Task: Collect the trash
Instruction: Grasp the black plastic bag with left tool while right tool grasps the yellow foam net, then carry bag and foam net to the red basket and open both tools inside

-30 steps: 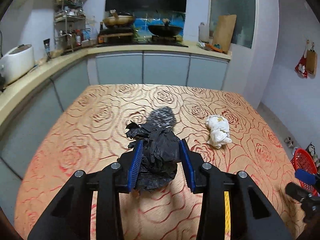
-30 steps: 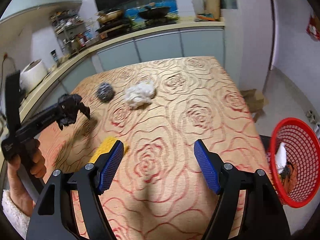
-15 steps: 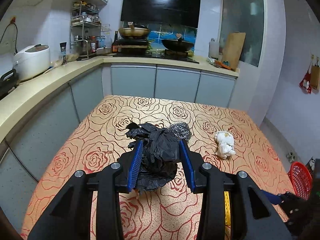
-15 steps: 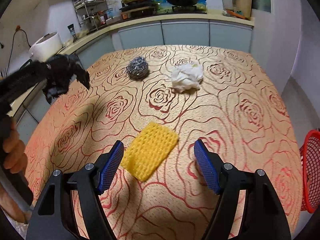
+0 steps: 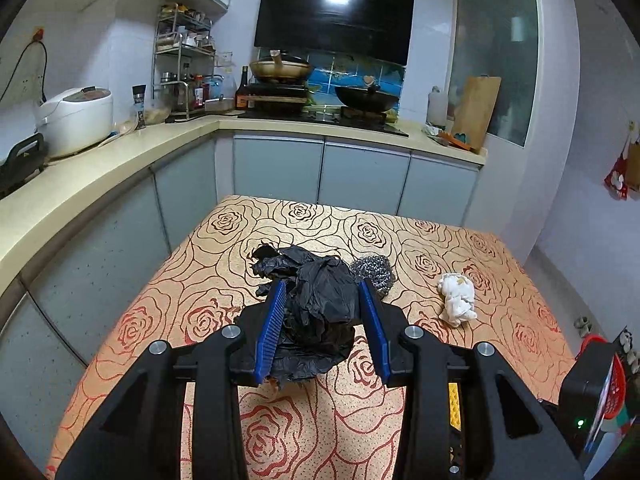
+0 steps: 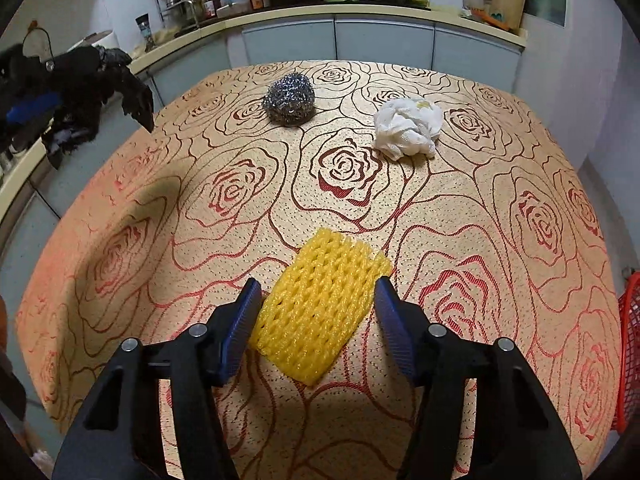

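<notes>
My left gripper (image 5: 323, 300) is shut on a crumpled black plastic bag (image 5: 320, 308) and holds it well above the table; the bag also shows at the far left of the right wrist view (image 6: 84, 92). My right gripper (image 6: 318, 300) is open, its jaws on either side of a yellow foam fruit net (image 6: 320, 312) lying on the rose-patterned table (image 6: 520, 240). A steel wool ball (image 6: 290, 98) and a crumpled white tissue (image 6: 408, 126) lie farther back on the table.
A red mesh basket (image 6: 630, 352) stands below the table's right edge, also in the left wrist view (image 5: 614, 380). A kitchen counter (image 5: 100, 172) with a rice cooker (image 5: 74, 120) and stove runs along the left and back.
My left gripper has risen and drawn back with the black bag. My right gripper has swung left and come down over the yellow foam net, which now lies between its open jaws.
</notes>
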The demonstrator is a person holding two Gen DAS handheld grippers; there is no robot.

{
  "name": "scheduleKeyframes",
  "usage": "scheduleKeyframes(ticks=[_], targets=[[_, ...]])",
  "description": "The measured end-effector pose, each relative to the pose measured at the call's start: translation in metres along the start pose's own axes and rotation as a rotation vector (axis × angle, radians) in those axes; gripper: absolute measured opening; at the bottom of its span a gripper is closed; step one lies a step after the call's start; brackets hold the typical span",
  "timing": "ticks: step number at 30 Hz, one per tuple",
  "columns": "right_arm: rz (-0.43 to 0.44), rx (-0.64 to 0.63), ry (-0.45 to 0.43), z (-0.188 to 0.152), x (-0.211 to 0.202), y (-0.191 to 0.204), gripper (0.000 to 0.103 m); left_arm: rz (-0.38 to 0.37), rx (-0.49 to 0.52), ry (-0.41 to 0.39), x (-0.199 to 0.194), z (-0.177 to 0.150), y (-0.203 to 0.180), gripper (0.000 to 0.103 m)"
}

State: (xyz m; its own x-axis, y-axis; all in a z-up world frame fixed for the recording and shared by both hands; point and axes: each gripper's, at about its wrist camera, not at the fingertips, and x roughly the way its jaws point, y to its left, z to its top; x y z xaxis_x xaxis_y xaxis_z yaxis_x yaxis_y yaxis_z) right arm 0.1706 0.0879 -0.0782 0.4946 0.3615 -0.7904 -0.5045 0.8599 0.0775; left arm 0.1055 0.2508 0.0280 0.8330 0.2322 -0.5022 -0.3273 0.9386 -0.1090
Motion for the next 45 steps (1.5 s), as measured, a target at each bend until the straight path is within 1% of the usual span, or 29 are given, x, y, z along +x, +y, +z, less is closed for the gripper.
scheduleKeyframes(ticks=[8, 11, 13, 17, 21, 28, 32, 36, 40, 45], targets=[[0.025, -0.003, -0.006, -0.002, -0.002, 0.001, 0.032, 0.01, 0.029, -0.014, -0.004, -0.001, -0.006, 0.037], [0.027, 0.007, -0.015, -0.003, -0.003, 0.0, 0.026, 0.008, 0.036, -0.024, -0.007, 0.0, -0.007, 0.037], [0.027, 0.015, -0.022, -0.002, -0.006, -0.001, 0.024, 0.004, 0.036, -0.029, -0.009, 0.0, -0.008, 0.037], [0.029, 0.033, -0.064, 0.003, -0.022, -0.007, 0.023, -0.002, 0.038, -0.034, -0.011, 0.001, -0.009, 0.037], [0.008, 0.037, -0.133, 0.013, -0.048, -0.013, 0.023, -0.013, 0.042, -0.04, -0.014, 0.001, -0.012, 0.037], [-0.015, 0.076, -0.243, 0.027, -0.093, -0.039, 0.023, -0.035, 0.058, -0.065, -0.024, 0.004, -0.022, 0.037], [-0.029, 0.106, -0.295, 0.03, -0.116, -0.055, 0.023, -0.066, 0.071, -0.086, -0.033, 0.005, -0.033, 0.037], [-0.047, 0.135, -0.346, 0.03, -0.138, -0.071, 0.023, -0.087, 0.113, -0.105, -0.042, 0.005, -0.051, 0.037], [-0.056, 0.149, -0.38, 0.03, -0.154, -0.083, 0.023, -0.097, 0.147, -0.125, -0.05, 0.004, -0.068, 0.037], [-0.065, 0.154, -0.414, 0.027, -0.17, -0.091, 0.023, -0.127, 0.157, -0.129, -0.055, 0.002, -0.084, 0.037]])
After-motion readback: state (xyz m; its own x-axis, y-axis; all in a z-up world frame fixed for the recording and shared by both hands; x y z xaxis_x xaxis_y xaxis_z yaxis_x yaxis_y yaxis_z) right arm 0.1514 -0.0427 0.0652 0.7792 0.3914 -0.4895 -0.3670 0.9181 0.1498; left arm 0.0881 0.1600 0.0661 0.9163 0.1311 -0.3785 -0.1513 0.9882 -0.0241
